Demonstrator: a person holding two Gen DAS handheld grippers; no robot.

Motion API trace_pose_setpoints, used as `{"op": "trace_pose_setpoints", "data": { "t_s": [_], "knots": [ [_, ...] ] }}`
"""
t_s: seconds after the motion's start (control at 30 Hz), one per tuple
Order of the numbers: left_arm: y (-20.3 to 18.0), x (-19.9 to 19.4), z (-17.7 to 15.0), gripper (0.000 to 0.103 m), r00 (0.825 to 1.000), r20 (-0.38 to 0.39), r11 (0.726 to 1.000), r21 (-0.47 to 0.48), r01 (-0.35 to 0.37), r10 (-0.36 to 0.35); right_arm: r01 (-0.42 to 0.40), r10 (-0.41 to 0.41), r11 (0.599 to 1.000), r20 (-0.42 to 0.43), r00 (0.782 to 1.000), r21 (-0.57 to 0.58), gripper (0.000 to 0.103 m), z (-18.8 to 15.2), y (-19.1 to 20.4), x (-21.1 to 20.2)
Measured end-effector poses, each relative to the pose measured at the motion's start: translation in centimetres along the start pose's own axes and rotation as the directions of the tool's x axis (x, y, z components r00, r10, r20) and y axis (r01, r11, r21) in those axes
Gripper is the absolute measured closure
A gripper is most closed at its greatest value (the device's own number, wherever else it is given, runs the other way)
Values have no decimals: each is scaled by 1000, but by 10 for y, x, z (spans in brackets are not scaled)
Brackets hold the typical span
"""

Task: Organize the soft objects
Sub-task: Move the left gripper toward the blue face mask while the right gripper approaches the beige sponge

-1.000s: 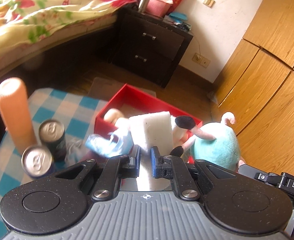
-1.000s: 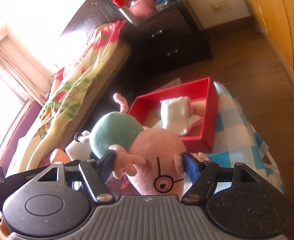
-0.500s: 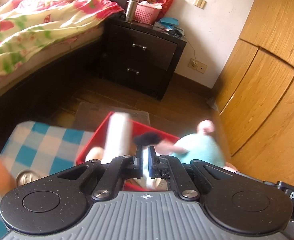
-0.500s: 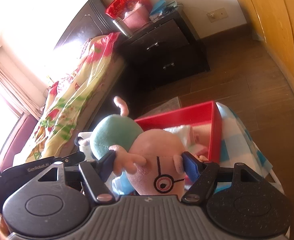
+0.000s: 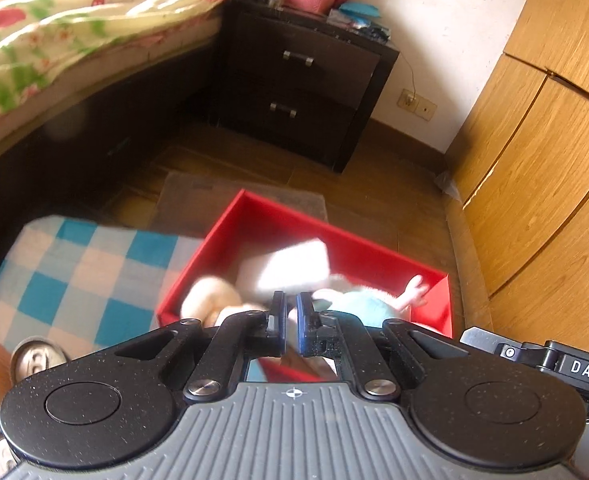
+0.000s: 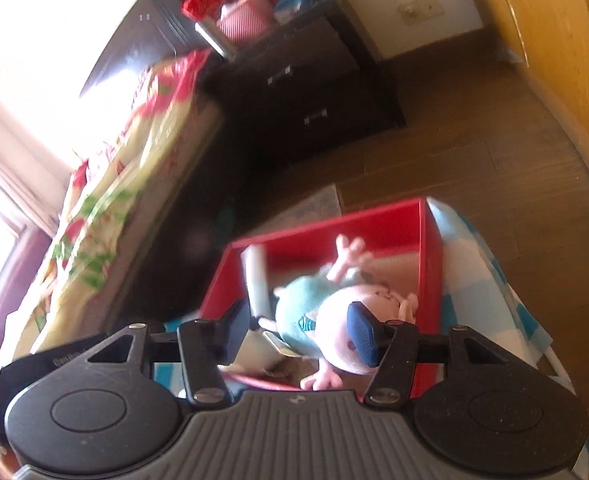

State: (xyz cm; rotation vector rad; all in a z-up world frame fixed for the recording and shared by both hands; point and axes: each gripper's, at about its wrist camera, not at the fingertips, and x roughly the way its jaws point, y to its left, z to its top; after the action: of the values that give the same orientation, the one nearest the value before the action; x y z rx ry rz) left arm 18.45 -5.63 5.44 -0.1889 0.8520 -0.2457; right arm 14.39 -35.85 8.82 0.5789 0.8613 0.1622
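- Right gripper [image 6: 300,334] is hanging over the red box [image 6: 326,226]. Its jaws have just been closing, but they are still standing half apart and pressing on nothing.
- A second ago I was clamping the plush toy [image 6: 306,320] by its pink head. Now it is tumbling, blurred, into the box just beyond my pads. One pad is showing in front of its head and the other is standing clear.
- Left gripper [image 5: 290,312] is pinched fully together, and I am seeing nothing between its jaws.
- Its white sponge [image 5: 290,268], up in front of those jaws a second ago, is now landing inside the box, also blurred.
- I am reading both drops as made. Both hands are now free for whatever soft thing is left.
- Counting: one red box, holding one plush toy, one sponge and one cream soft piece [image 5: 210,300].
- Two cans [image 5: 38,360] are sitting outside on the checked cloth [image 5: 74,272].
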Motion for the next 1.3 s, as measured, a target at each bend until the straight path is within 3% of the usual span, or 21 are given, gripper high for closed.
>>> {"op": "trace_pose_setpoints", "data": {
  "t_s": [0.1,0.3,0.4,0.47,0.6,0.7,0.77,0.93,1.3],
  "knots": [
    [9,-4,-6,101,1000,-10,1000,-15,-14,14,8,-9,999,-33,999,-37,62,-10,6,-2],
    [17,-17,-14,101,999,-24,999,-33,-31,30,32,-38,992,-48,998,-119,61,-28,26,-10],
    [16,-22,-20,95,999,-28,999,-22,-34,34,30,-38,991,-62,997,-128,59,-37,31,-11],
    [18,-23,-25,89,999,-39,999,-17,-31,30,38,-48,989,-68,997,-145,49,-41,35,-11],
    [23,-22,-32,86,998,-54,999,-25,-44,42,40,-55,984,-83,995,-171,44,-51,43,-10],
    [26,-22,-36,66,997,-56,998,-34,-50,48,40,-57,983,-92,994,-181,42,-56,46,-9],
    [27,-24,-38,41,997,-49,998,-36,-61,59,46,-64,981,-94,993,-187,41,-57,48,-9],
    [28,-37,-51,25,998,-17,998,-32,-62,61,57,-75,982,-98,992,-181,39,-64,50,-11],
    [38,-44,-72,25,1000,-22,999,-35,9,-10,98,-114,985,-103,988,-142,37,-90,40,-21]
  ]
}}
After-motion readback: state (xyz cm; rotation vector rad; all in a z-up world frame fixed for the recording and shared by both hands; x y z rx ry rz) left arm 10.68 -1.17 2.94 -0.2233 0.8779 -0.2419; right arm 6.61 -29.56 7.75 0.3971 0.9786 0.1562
